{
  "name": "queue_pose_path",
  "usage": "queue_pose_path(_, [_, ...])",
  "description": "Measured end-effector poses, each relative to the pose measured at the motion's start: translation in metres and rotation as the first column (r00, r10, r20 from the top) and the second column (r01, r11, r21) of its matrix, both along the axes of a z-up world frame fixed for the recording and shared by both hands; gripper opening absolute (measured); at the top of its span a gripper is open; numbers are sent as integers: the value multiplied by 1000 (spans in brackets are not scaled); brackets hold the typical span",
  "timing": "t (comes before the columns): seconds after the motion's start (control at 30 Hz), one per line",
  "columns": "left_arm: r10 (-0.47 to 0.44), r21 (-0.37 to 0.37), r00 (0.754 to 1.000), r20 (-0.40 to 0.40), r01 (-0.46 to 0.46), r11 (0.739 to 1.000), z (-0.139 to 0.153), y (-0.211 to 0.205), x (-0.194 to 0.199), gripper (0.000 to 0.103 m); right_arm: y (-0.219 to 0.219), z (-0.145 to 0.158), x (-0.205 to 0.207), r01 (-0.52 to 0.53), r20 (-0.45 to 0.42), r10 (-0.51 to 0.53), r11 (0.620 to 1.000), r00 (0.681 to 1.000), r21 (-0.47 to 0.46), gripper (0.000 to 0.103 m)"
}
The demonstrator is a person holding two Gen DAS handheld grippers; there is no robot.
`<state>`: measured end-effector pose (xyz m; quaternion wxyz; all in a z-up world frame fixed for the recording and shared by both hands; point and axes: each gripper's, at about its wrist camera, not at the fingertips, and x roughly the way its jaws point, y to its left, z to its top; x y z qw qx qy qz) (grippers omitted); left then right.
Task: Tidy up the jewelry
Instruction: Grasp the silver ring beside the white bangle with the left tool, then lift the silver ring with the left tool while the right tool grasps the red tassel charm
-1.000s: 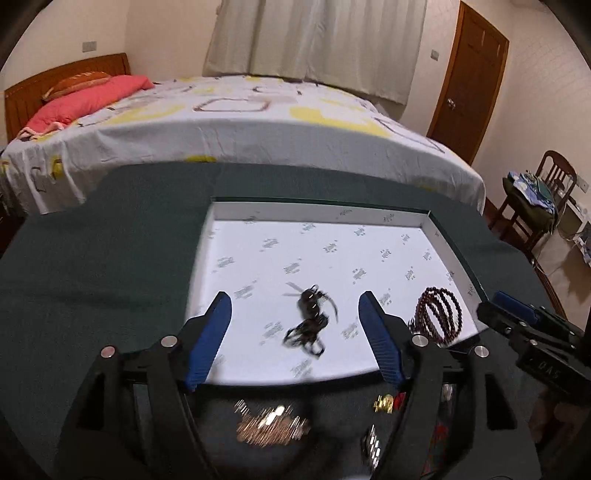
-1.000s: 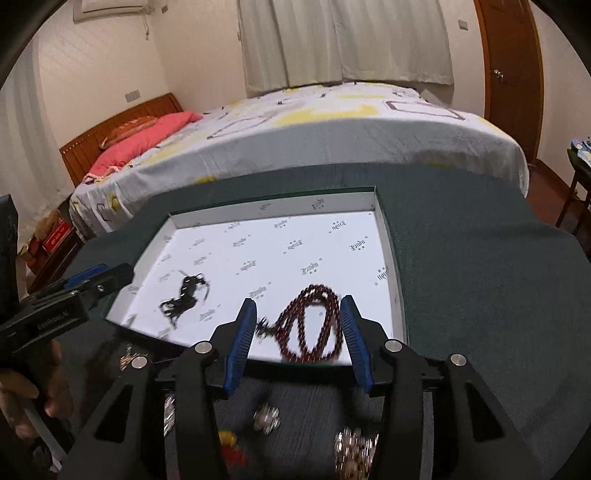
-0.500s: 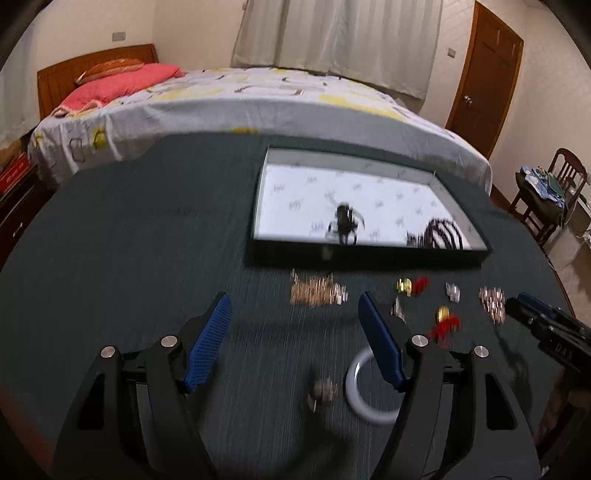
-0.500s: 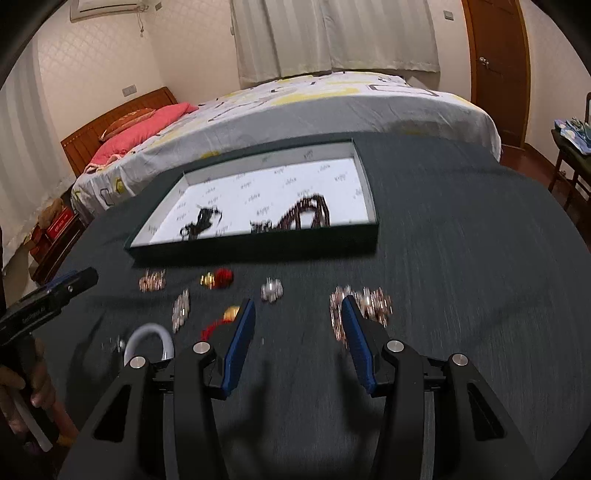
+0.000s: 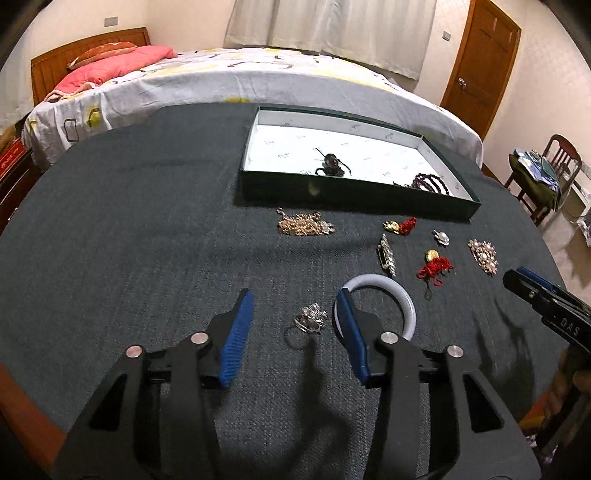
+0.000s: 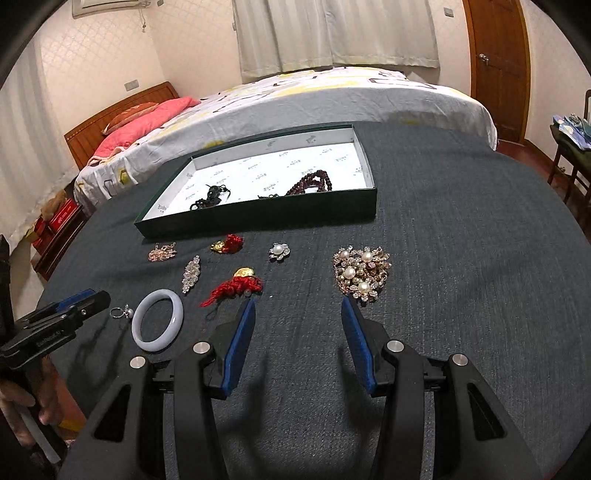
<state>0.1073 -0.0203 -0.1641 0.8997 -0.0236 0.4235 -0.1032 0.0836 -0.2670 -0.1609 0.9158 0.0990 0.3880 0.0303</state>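
Dark grey tablecloth (image 5: 129, 229) covers the round table, wooden edge (image 5: 26, 417) showing near left. Beyond the table a bed (image 6: 332, 99) with a white, grey and yellow patterned sheet. Pink pillow (image 5: 118, 64) at the far left end, orange cushion (image 5: 101, 50) on top of it, against a wooden headboard (image 5: 55, 62). Cream curtains (image 6: 332, 33) hang on the far wall. Brown wooden door (image 5: 480, 62) far right. Wooden chair (image 5: 546, 173) at the right piled with clothes. Air conditioner (image 6: 107, 5) high on the far left wall. Red box (image 6: 62, 216) on a low stand left of the bed.
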Motion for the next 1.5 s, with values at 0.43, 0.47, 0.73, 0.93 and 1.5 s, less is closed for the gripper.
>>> queue_pose_path(0.43, [-37, -27, 998, -53, 36, 999, -12, -7, -2, 16, 0, -4, 0, -3, -13, 3, 1000, 1000, 15, 48])
queue_pose_path(0.47, [-37, -30, 998, -56, 35, 999, -12, -7, -2, 16, 0, -4, 0, -3, -13, 3, 1000, 1000, 14, 48])
queue_pose_path(0.73, [-32, -30, 996, -83, 29, 999, -16, -7, -6, 16, 0, -5, 0, -3, -14, 4, 1000, 1000, 15, 48])
queue_pose_path(0.93, [-30, -27, 996, -79, 28, 999, -16, -7, -5, 19, 2, -5, 0, -5, -15, 6, 1000, 1000, 17, 48])
queue_pose_path(1.5, [-33, -16, 996, -83, 32, 999, -25, -11, 1, 28, 5, -10, 1, -7, -26, 7, 1000, 1000, 20, 48])
